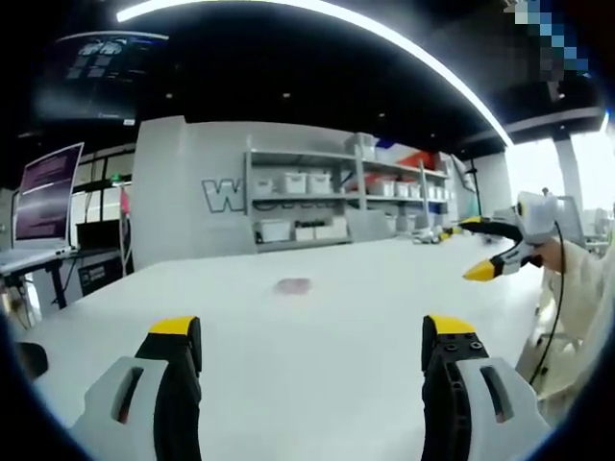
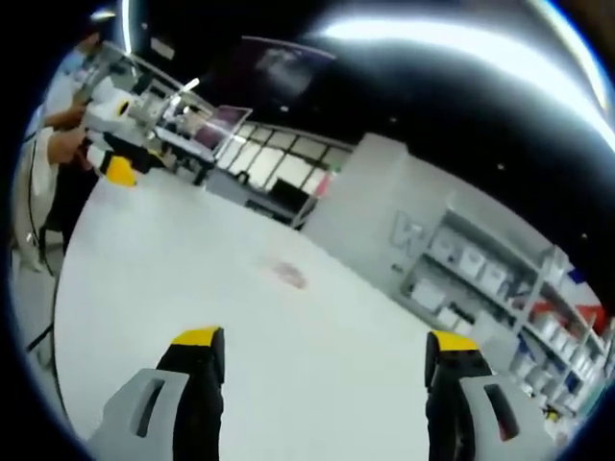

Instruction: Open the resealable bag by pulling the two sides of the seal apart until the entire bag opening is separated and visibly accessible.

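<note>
On the white bench [image 1: 317, 336]: one small resealable bag [image 1: 292, 284], pinkish, lying flat near the middle, well apart from both claws, nothing standing between. Left claw [image 1: 312, 346]: jaws spread wide, holding nothing, low over the near edge. Right claw [image 2: 322, 355]: jaws likewise spread, empty; seen from the left gripper view at far right [image 1: 485, 248], raised above the bench edge. Behind: grey wall, shelving [image 1: 346, 192] with white bins. To the left: a lit monitor [image 1: 46, 192].
</note>
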Motion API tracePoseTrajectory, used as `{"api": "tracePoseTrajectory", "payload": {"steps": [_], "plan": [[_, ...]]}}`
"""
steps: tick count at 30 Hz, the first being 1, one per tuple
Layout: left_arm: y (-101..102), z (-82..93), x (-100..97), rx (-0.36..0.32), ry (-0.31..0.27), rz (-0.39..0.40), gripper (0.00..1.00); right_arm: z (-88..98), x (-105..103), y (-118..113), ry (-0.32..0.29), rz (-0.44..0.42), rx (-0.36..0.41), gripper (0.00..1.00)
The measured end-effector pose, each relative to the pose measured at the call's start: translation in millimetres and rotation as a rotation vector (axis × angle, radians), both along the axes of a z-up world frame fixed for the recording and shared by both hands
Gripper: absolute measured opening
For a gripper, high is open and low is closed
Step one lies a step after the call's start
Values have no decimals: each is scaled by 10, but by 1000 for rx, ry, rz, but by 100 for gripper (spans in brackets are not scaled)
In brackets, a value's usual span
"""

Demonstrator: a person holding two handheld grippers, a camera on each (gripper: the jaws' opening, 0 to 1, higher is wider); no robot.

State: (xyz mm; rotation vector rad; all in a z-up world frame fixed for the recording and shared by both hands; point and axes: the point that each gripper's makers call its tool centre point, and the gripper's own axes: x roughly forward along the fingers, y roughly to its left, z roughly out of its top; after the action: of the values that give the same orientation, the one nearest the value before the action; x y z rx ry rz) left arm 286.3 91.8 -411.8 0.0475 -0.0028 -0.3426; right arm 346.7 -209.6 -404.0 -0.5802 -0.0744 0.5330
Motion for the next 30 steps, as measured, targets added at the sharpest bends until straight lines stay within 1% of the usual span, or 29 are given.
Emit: {"api": "tracePoseTrajectory", "payload": {"steps": [6,12,13,16,22,30], "plan": [[-2,18,1,1,-4,-2,94,5,46,45,3,8,1,86],[13,8,-6,2,-1,1,94,-45,86,55,22,5,-7,86],[13,8,-6,2,0,1,94,-49,91,51,20,0,-13,86],[11,8,-9,2,-1,1,94,-67,102,25,-2,-23,-69,86],[10,1,-8,2,1,0,94,-84,116,53,-14,-23,-106,86],[28,-5,-14,0,3,4,94,-52,186,113,-13,-8,-87,85]]}}
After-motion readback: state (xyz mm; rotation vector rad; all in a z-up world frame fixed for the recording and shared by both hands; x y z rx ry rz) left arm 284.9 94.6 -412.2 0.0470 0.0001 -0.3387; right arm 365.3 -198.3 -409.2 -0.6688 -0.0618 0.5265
